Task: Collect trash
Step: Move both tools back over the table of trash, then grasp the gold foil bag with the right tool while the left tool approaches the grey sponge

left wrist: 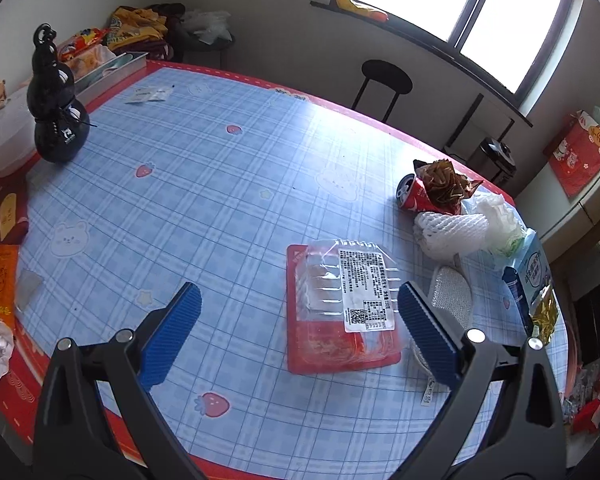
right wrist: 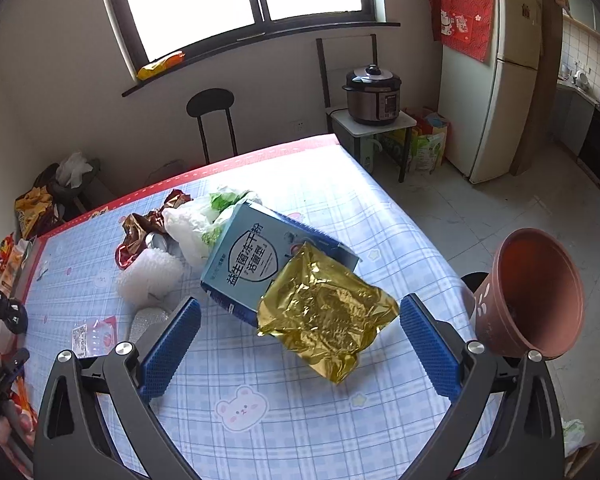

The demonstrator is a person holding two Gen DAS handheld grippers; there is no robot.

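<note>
**Lining up on the gold foil bag, with nothing picked up yet**

Hovering above the counter, both grippers are spread wide and hold nothing. The right gripper faces a crumpled gold foil bag that lies between its blue fingers, its upper edge resting against a pale blue carton tipped on its side. Behind the carton sit a white plastic bag, a white foam fruit net and a brown foil wrapper. A terracotta flowerpot shows just right of the right finger, mouth toward the camera; whether it is the trash receptacle I cannot tell.

The left gripper looks down on a red plastic food tray with clear film and a printed label, lying flat and apart from the pile, where a red soda can lies on its side.

By my reading the step in hand is the approach, with collection barely started. The next move calls for lowering the right fingers around the foil bag and closing on its raised crumple, clear of the carton. Foil is thin and slippery, so a shallow pinch may slide off.
</note>
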